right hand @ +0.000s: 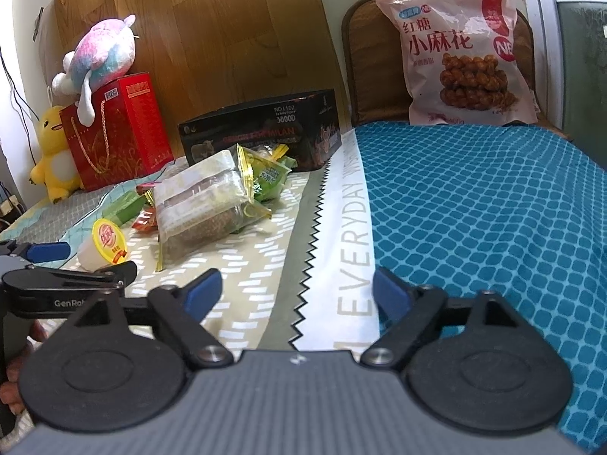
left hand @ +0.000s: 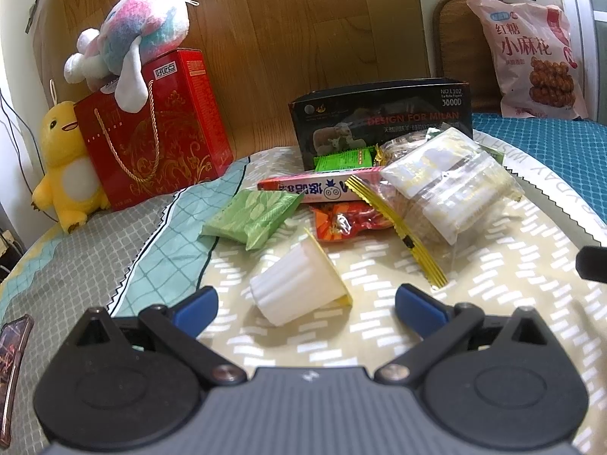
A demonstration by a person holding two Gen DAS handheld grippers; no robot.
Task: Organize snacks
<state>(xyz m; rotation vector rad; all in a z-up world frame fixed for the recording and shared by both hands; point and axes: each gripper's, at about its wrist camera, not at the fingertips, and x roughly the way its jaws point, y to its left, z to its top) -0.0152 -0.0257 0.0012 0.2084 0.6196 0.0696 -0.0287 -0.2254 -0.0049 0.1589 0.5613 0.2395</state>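
A pile of snacks lies on the bedspread in front of a black open box [left hand: 383, 121] [right hand: 261, 136]. It holds a clear bag of biscuits [left hand: 447, 185] [right hand: 205, 204], a green packet [left hand: 254, 216], a pink candy box [left hand: 318, 189], an orange-red wrapper [left hand: 349, 222] and a small green pack [left hand: 343, 159]. A white jelly cup [left hand: 299, 288] [right hand: 102, 248] lies on its side just ahead of my left gripper [left hand: 305, 301], whose blue pads stand apart without touching it. My right gripper [right hand: 297, 288] is open over bare bedspread, with nothing between its fingers.
A red gift bag [left hand: 151, 132] with a pastel plush toy [left hand: 129, 45] on top and a yellow duck plush [left hand: 64, 174] stand at the back left. A big pink snack bag [right hand: 459, 60] leans on a chair back at the right. A teal quilt [right hand: 493, 208] covers the right side. A phone [left hand: 13, 352] lies at the left.
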